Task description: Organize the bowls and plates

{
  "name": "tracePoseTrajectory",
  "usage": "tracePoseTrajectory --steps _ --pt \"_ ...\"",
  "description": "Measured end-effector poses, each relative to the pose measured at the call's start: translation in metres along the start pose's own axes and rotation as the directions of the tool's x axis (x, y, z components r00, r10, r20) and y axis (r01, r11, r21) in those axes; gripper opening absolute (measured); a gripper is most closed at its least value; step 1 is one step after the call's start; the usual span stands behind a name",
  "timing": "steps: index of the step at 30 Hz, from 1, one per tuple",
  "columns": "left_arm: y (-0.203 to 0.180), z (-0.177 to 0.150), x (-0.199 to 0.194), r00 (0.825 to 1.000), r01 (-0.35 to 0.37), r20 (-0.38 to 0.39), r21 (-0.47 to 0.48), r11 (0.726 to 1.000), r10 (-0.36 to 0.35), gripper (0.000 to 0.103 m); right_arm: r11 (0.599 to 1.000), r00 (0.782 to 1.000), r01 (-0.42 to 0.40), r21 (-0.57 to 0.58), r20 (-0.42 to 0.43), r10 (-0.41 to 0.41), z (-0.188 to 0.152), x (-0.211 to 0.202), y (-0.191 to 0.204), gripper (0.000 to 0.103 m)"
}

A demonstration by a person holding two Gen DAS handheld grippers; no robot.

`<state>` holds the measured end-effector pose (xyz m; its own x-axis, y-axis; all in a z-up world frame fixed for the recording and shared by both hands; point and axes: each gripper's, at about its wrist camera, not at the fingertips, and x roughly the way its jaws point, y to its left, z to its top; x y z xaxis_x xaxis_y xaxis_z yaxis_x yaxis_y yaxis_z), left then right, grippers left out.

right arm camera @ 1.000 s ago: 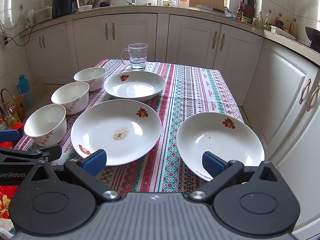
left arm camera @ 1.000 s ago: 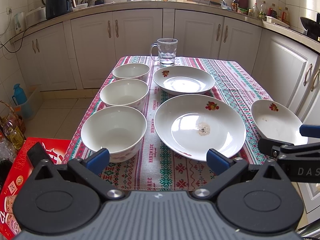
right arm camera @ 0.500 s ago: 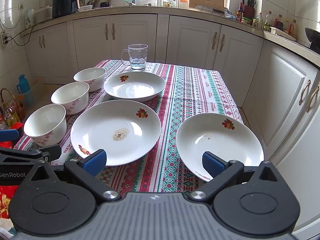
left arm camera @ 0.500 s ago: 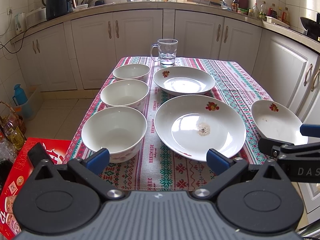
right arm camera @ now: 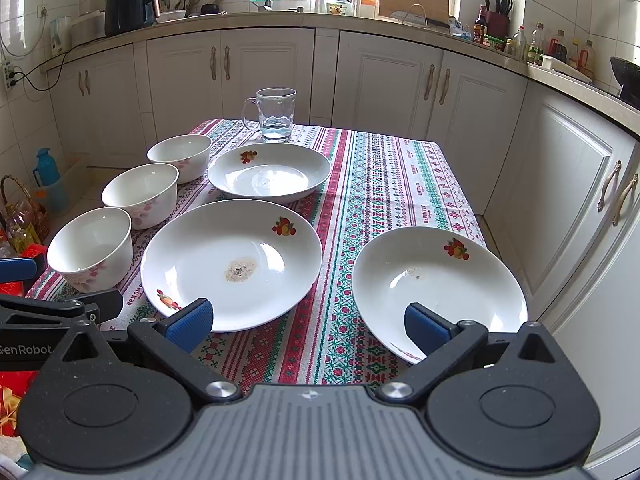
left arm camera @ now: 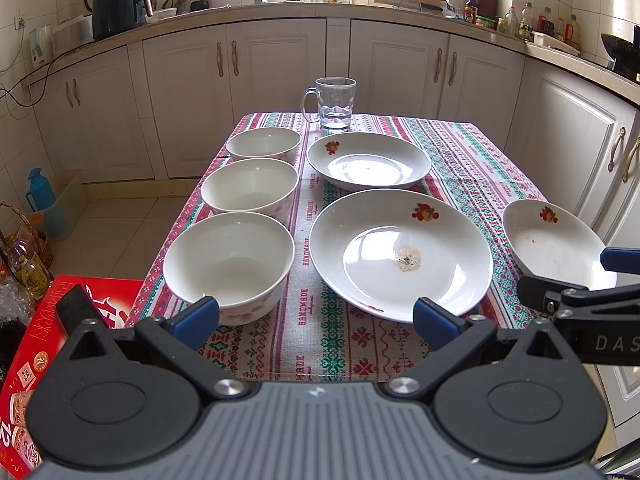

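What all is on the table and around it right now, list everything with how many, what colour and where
White ceramic bowls: three, white with pink flowers, in a row down the table's left side.
White round plates: three, white with fruit motifs; two down the middle, one near the right edge.
Clear glass mug: one, at the far end.
Patterned tablecloth: one, red, green and white, covering the table.
Red cardboard box: one, on the floor, left.
Left gripper: open, empty.
Right gripper: open, empty.
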<state>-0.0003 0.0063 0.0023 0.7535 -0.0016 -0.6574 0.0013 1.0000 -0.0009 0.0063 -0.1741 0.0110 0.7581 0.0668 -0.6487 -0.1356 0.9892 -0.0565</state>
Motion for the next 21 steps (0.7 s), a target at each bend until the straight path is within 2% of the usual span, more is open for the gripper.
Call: tracePoseTrajectory --steps 21 --pt "-0.0006 0.0005 -0.0007 1.0 -0.001 0.004 0.002 1.0 0.001 0.102 1.0 1.0 0.004 -0.005 0.005 -0.004 0.0009 -0.0009 0.0004 0.103"
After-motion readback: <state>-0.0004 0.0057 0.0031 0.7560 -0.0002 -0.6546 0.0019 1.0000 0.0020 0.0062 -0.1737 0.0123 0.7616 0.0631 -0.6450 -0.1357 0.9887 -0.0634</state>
